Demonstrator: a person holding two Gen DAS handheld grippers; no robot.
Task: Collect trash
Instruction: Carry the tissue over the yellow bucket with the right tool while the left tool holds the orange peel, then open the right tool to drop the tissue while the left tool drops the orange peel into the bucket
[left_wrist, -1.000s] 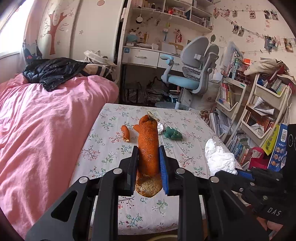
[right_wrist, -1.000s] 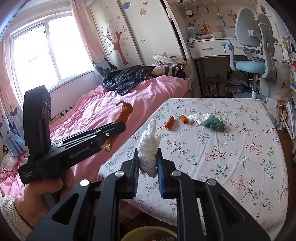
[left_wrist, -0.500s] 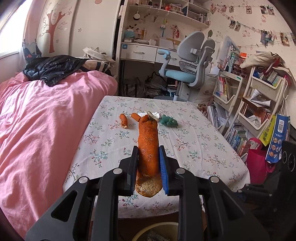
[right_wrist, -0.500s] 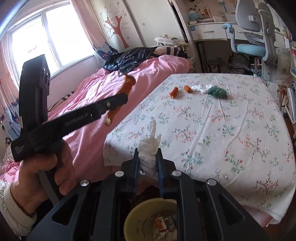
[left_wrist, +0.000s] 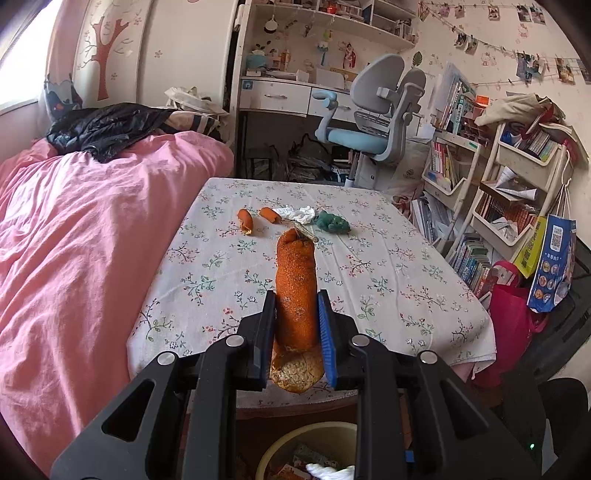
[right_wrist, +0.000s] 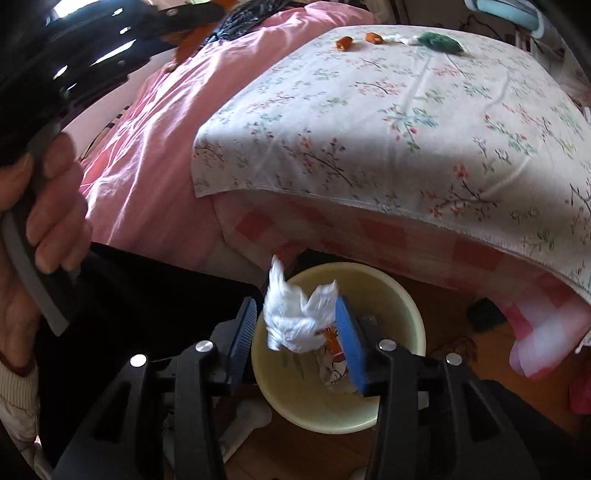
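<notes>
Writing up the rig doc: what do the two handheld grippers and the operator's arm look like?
Both the left gripper and the right gripper are matte black plastic linkages with silver pivot bolts and ribbed blue finger pads. The person's left hand shows a cream knitted cuff with dark red trim.

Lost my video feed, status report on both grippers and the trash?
Right gripper jaws just opening, white tissue loose between them over yellow bin. Left gripper shut on orange peel. Nothing blocking.

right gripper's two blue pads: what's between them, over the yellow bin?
Right wrist view: a crumpled white tissue sits between the right gripper's just-opened pads, touching the right-hand pad and clear of the other, above the round pale yellow plastic bin.
</notes>
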